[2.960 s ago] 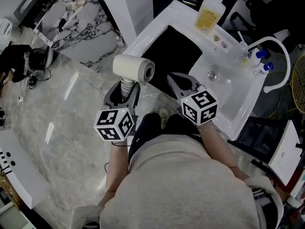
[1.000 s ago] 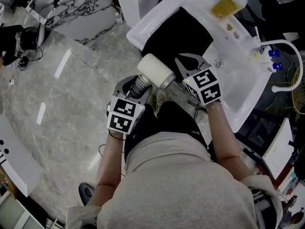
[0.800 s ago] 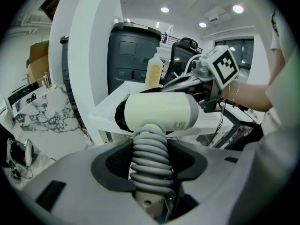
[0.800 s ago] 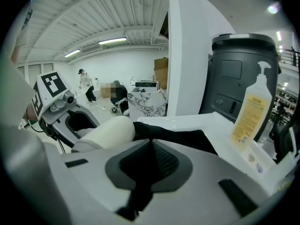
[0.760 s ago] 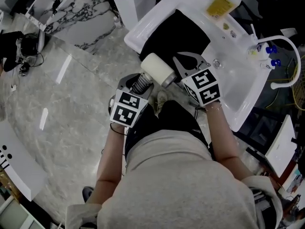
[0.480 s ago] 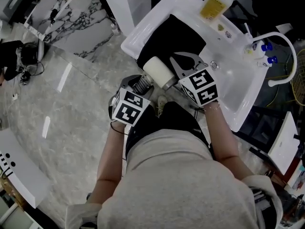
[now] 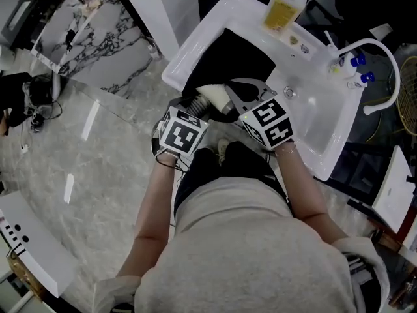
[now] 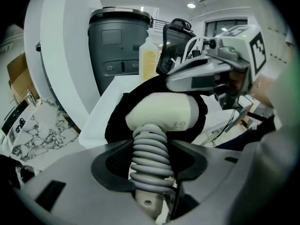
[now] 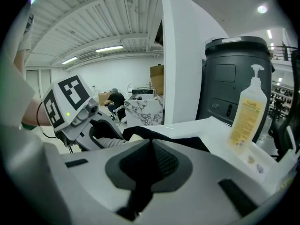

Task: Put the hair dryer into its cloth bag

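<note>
The hair dryer (image 7: 212, 95), cream with a ribbed grey handle, is held at the mouth of the black cloth bag (image 7: 231, 54). In the left gripper view its barrel is framed all round by black cloth. How far it is inside cannot be told. The handle is clamped between the jaws of the left gripper (image 7: 195, 106), which stand wide around the ribs. A few small printed marks are seen on the barrel's underside, too small to be read. The bag is spread over the rim of the white washbasin (image 7: 326, 122). Its near edge is pinched in the right gripper (image 7: 238, 90), whose jaws are closed together on the cloth. A pump bottle (image 7: 281, 8) with a yellow label is set on the basin's far rim; its print cannot be read with certainty. A curved white tap (image 7: 374, 51) stands at the basin's right end. A dark grey bin (image 8: 117, 46) is seen behind the basin, and a white pillar (image 7: 163, 12) beside it.
</note>
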Demonstrator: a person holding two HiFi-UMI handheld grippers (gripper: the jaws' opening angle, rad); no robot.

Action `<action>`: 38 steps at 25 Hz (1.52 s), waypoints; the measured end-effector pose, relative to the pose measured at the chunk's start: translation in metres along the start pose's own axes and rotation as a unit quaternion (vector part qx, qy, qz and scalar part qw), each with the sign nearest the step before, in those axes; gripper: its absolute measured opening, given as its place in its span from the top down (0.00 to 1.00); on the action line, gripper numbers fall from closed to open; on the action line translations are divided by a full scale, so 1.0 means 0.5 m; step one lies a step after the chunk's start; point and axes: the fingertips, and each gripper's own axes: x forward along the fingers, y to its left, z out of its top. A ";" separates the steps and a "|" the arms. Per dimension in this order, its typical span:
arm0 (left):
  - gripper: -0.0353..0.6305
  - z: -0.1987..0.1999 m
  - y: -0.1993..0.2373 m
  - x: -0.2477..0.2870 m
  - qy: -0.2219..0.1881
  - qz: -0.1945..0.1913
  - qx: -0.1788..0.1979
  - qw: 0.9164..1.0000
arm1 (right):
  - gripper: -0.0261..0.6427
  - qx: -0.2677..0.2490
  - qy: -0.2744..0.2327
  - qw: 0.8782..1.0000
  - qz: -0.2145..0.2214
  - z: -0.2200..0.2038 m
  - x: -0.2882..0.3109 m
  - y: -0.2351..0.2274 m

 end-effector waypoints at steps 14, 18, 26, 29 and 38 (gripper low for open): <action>0.61 0.015 0.055 0.055 0.038 0.077 -0.060 0.995 | 0.94 0.045 0.006 0.999 0.014 -0.027 0.019 0.013; 0.61 0.027 0.058 0.066 0.056 0.091 -0.042 0.993 | 0.94 0.066 0.005 0.998 0.018 -0.034 0.026 0.011; 0.61 0.036 0.058 0.079 0.073 0.088 -0.051 0.992 | 0.94 0.101 0.005 0.995 0.024 -0.051 0.031 0.005; 0.61 0.036 0.058 0.082 0.075 0.084 -0.040 0.993 | 0.94 0.110 0.007 0.994 0.027 -0.060 0.037 0.012; 0.58 0.036 0.046 0.080 0.051 0.067 -0.022 0.996 | 0.94 0.126 0.008 0.992 0.028 -0.076 0.041 0.029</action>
